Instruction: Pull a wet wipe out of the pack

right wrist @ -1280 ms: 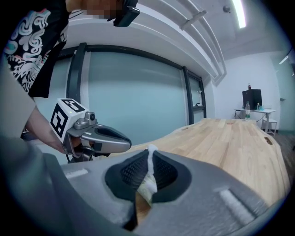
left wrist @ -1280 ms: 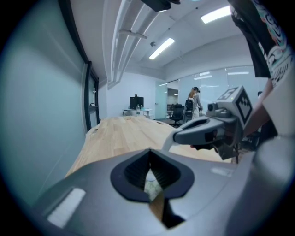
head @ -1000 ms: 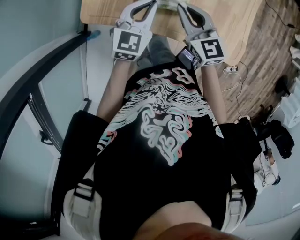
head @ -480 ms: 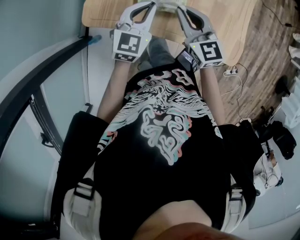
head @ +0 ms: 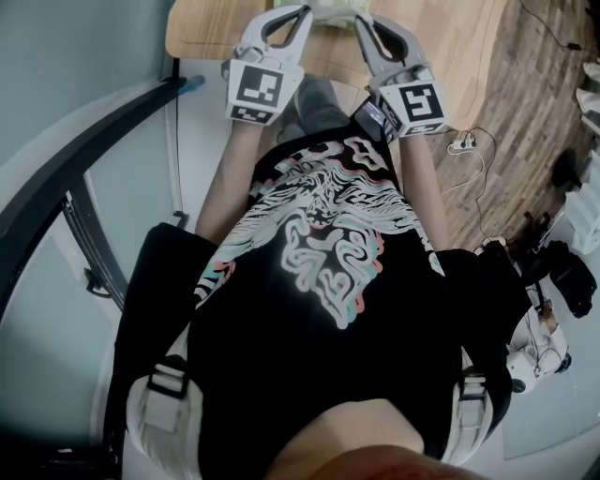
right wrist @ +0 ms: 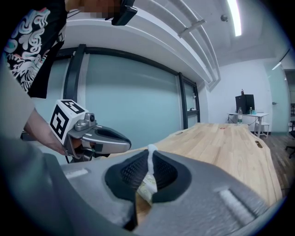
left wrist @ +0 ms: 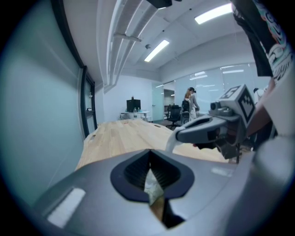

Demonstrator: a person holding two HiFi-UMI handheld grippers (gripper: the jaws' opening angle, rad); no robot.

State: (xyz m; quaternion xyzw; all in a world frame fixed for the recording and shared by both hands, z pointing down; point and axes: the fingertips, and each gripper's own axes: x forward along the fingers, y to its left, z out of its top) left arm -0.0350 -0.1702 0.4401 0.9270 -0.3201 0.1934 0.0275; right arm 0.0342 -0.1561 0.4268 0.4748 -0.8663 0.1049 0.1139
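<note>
In the head view both grippers reach onto the wooden table [head: 469, 47] at the top edge, and the pale green wet wipe pack [head: 334, 8] lies between their tips. My left gripper [head: 302, 11] is shut on a pale, crumpled edge of the pack [left wrist: 152, 184]. My right gripper [head: 362, 19] is shut on a white wet wipe [right wrist: 150, 154], whose tip sticks up between the pads. In the left gripper view the right gripper [left wrist: 177, 136] has the white wipe [left wrist: 170, 144] hanging at its tip. The left gripper [right wrist: 124, 145] shows in the right gripper view.
The long wooden table [left wrist: 129, 133] runs away from me toward desks and chairs [left wrist: 175, 115] at the far end. A glass wall with dark frames [right wrist: 138, 106] stands along the table's left side. Cables and a power strip [head: 461, 142] lie on the floor to the right.
</note>
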